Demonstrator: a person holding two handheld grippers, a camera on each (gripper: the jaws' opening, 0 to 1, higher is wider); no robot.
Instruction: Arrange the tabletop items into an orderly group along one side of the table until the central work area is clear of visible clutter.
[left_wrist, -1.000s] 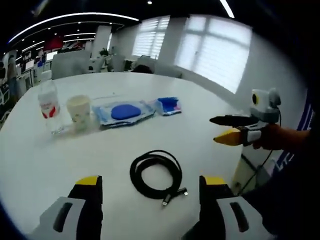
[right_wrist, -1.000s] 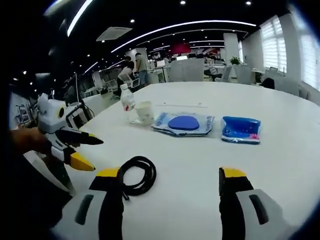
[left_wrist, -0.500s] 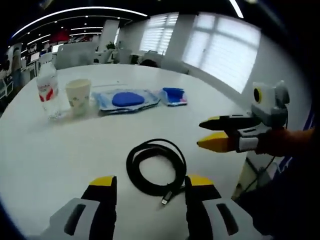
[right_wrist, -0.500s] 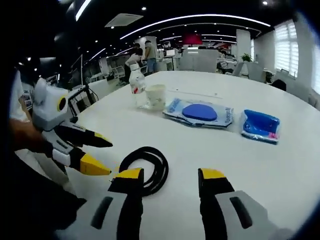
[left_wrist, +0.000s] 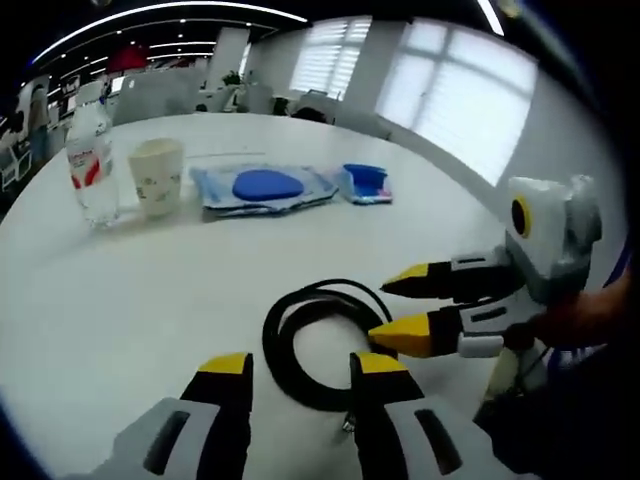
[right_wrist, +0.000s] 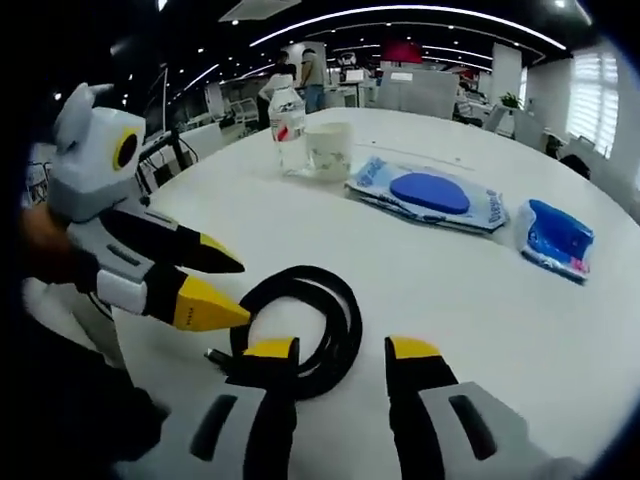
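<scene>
A black coiled cable (left_wrist: 277, 341) lies on the white table (left_wrist: 140, 290), just ahead of my left gripper (left_wrist: 301, 364), whose yellow-tipped jaws stand a little apart around its near edge. My right gripper (left_wrist: 392, 311) comes in from the right, its jaws parted at the coil's right side. In the right gripper view the cable (right_wrist: 346, 318) sits in front of my right gripper (right_wrist: 342, 349), which is open. There the left gripper (right_wrist: 238, 292) reaches in from the left, open, with its lower tip at the coil's edge.
Along the far side stand a water bottle (left_wrist: 90, 165), a paper cup (left_wrist: 158, 176), a wipes pack with a blue lid (left_wrist: 262, 187) and a small blue pack (left_wrist: 365, 183). The same row appears beyond the cable: bottle (right_wrist: 290, 125), cup (right_wrist: 328, 150). Office desks and people lie behind.
Both grippers have closed in on the cable from opposite sides. The jaws of each have narrowed but stay apart. The cable has not moved.
</scene>
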